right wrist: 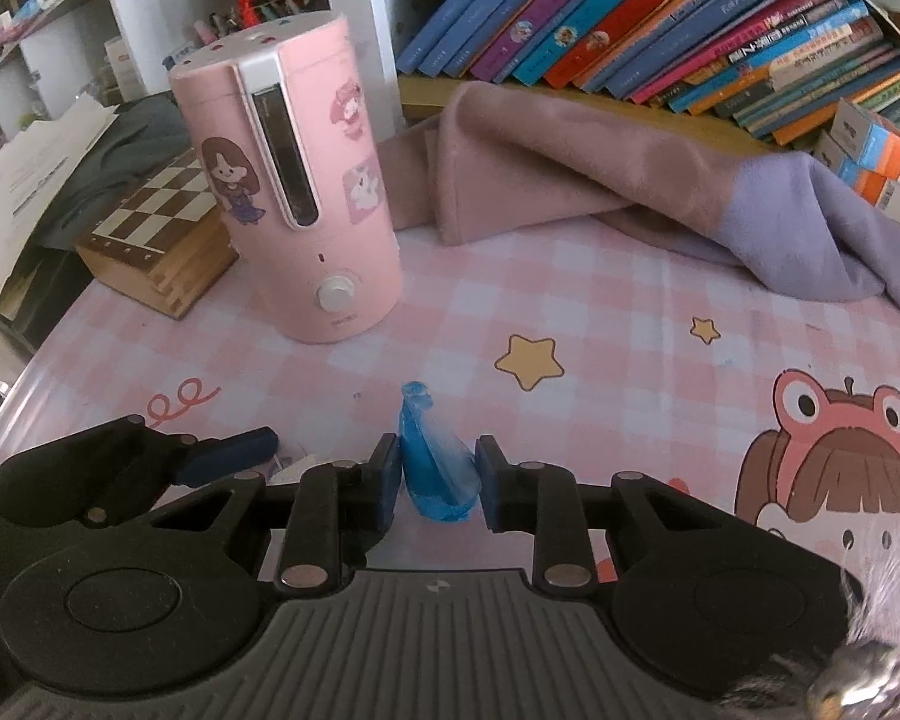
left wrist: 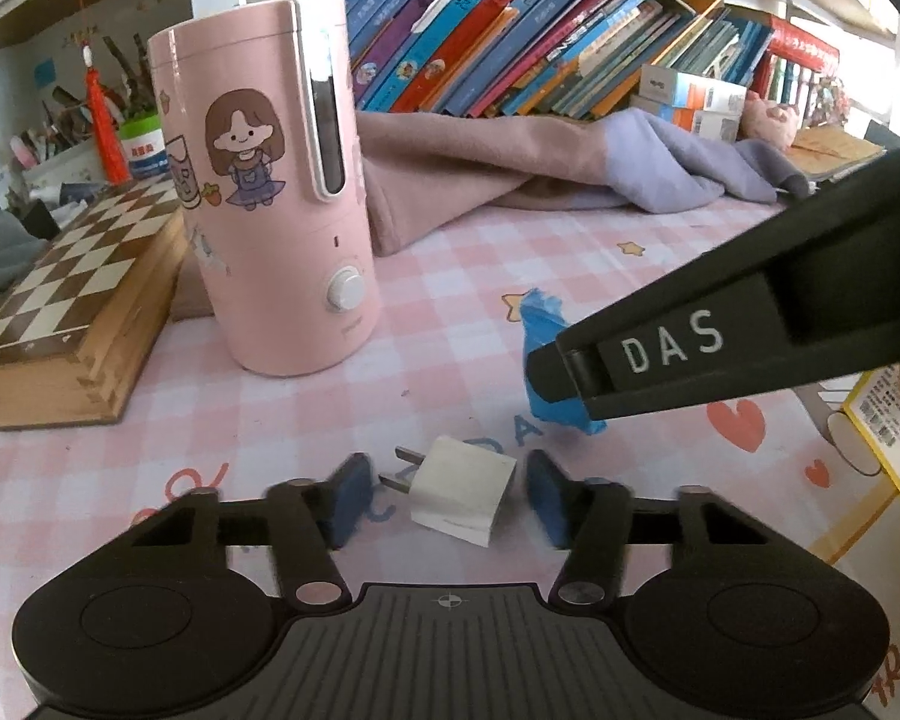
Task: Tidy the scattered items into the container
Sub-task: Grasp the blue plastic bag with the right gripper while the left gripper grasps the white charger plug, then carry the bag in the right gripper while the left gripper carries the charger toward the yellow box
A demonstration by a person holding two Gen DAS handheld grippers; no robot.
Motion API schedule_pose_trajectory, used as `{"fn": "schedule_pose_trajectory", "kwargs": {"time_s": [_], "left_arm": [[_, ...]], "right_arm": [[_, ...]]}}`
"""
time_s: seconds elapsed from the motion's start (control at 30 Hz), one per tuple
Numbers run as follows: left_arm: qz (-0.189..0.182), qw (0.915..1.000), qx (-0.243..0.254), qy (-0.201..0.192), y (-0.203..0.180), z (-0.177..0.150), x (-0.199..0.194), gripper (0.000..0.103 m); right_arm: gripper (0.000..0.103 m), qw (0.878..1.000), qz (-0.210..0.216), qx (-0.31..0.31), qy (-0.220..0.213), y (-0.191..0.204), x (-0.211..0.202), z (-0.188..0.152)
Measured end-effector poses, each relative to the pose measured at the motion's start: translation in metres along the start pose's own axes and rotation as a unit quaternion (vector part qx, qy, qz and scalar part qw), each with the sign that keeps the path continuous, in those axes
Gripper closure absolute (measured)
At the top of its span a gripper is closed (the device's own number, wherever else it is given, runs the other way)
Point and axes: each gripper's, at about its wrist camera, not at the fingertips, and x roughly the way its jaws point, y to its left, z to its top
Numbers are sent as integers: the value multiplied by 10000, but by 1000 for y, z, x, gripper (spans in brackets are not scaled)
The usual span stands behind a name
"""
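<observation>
Beside the pink canister (left wrist: 270, 192), which stands upright on the pink checked tablecloth (left wrist: 450, 276), lie the two things being handled. Nearest the left-wrist camera, in front of the canister and to its right, a white plug adapter (left wrist: 465, 489) lies on the cloth with its two prongs toward the canister; the left gripper (left wrist: 447, 495) straddles it, jaws partly drawn in, the blue pads (left wrist: 547, 495) blurred and just beside the adapter's sides, with a gap still showing on the prong side. Further right of the canister, a blue translucent piece (right wrist: 438, 468) stands on the cloth, and the right gripper (right wrist: 438, 477) is clamped narrowly on it, pads pressing both sides. Only the left view shows readable lettering: "DAS" in white on the right gripper's black finger (left wrist: 672, 339), which crosses in from the right and hides most of the blue piece there. That view alone also shows the adapter whole; in the right view only a white sliver of it appears behind the left gripper's blue pad (right wrist: 228, 456). Stickers of a cartoon girl mark the canister, with a white knob (right wrist: 335, 294) low on its front. A wooden chessboard box (left wrist: 72, 312) sits left of the canister, folded cloth (right wrist: 540, 168) behind it to the right, and a leaning row of books (right wrist: 660, 18) beyond; their spine writing is too small to read.
</observation>
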Motion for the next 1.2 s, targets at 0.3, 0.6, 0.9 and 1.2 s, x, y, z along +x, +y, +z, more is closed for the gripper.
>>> {"fn": "schedule_pose_trajectory", "kwargs": {"time_s": [0.3, 0.6, 0.9, 1.2], "left_arm": [[42, 9999, -146, -79, 8, -3, -22, 58], [114, 9995, -196, -219, 9, 0, -56, 58], [142, 9992, -128, -341, -2, -10, -94, 58], [98, 9988, -243, -426, -6, -30, -138, 58]], "right_arm": [[79, 9998, 57, -11, -177, 4, -13, 0], [79, 9991, 166, 2, -398, 11, -39, -6], [80, 9980, 241, -42, -583, 22, -73, -24], [80, 9972, 264, -77, -689, 31, -107, -49]]}}
